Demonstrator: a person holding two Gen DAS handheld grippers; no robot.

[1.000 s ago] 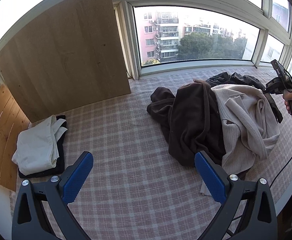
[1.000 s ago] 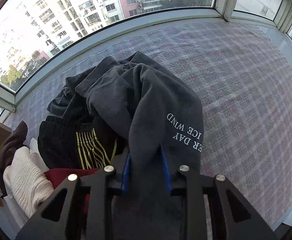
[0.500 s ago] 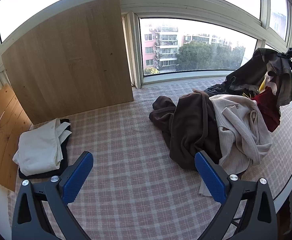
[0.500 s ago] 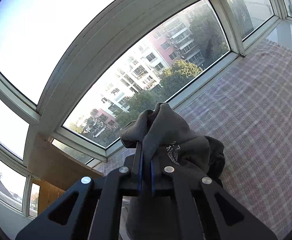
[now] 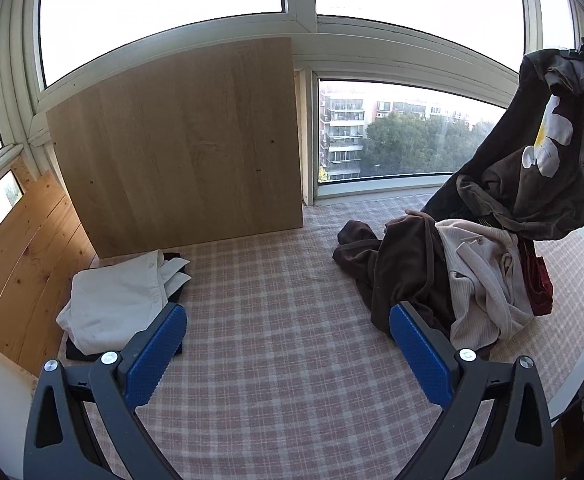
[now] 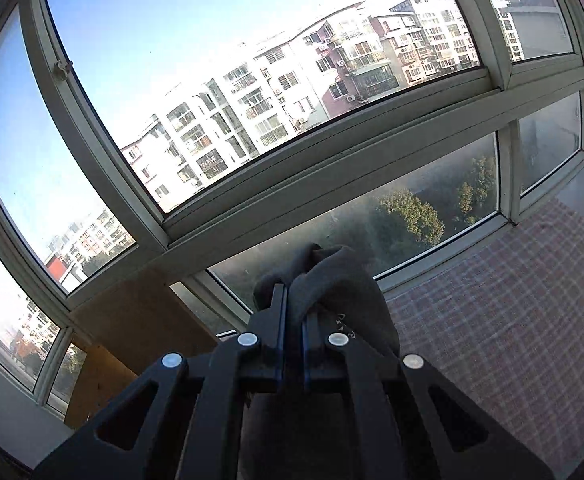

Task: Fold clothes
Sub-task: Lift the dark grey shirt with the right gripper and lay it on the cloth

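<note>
Hoisted well above the pile since a second ago: dark top (image 5: 531,184), then bunched low among the heap, now dangling from right tool (image 6: 293,316) high by the window, its hem close to the heap — whether touching, hard to tell. Right tool clamped tight on a fold of that top, grey cloth bulging over the closed pads (image 6: 280,320). Left tool (image 5: 288,356) risen a little too, jaws wide apart, nothing between the blue pads (image 5: 154,354), hanging over bare checked cover (image 5: 276,320).

Elsewhere on the cover: brown garment (image 5: 403,268) and cream knit (image 5: 487,280) heaped together at the right, red cloth (image 5: 539,280) peeking from under them; folded white shirt (image 5: 112,304) stacked on something dark at the left, near the wood board (image 5: 180,144).

Step in hand, by the look of it: pulling one garment free of the pile, ahead of spreading it out. Not yet flat, not yet folded.

Next move probably called for carrying the top over the open patch mid-cover and bringing the left tool up to catch a second edge or shoulder — so as to stretch it out and lay it smooth. Worth watching: hem snagging the cream knit and dragging it along.
</note>
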